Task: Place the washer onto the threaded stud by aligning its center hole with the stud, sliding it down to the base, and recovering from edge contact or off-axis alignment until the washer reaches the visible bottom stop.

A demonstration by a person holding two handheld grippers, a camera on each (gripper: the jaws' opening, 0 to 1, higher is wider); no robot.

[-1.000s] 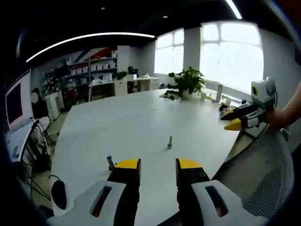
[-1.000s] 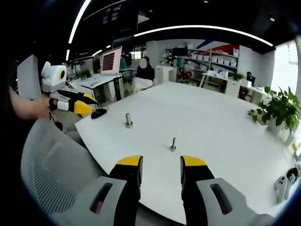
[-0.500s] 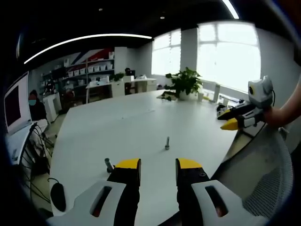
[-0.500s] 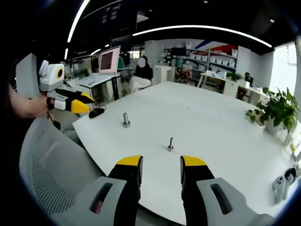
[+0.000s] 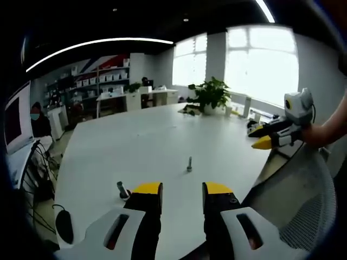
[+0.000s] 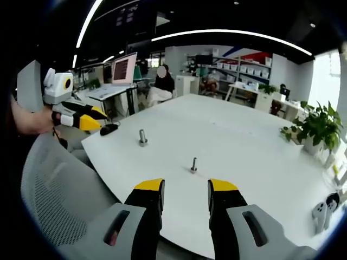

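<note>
A small threaded stud [image 5: 189, 164] stands upright mid-table, beyond my left gripper [image 5: 182, 189], which is open with nothing between its yellow-tipped jaws. A thicker stud [image 5: 122, 189] stands near the left jaw, close to the table edge. In the right gripper view the small stud [image 6: 193, 164] stands ahead of my right gripper [image 6: 186, 187], which is also open and holds nothing. The thicker stud [image 6: 142, 137] is further left. The right gripper [image 5: 274, 138] hovers over the table's right edge. The left gripper [image 6: 81, 119] is held off the table's left corner. Both are well above the white table [image 6: 244, 141].
A grey mesh chair [image 6: 59, 195] is between me and the table edge. A black mouse [image 6: 110, 129] lies near the table corner. A potted plant [image 6: 317, 127] and white controllers [image 6: 325, 208] sit at the far side. A person [image 6: 162, 81] sits at a desk behind.
Both views have drifted slightly with the hands. Both grippers stay open. The studs on the table have not moved.
</note>
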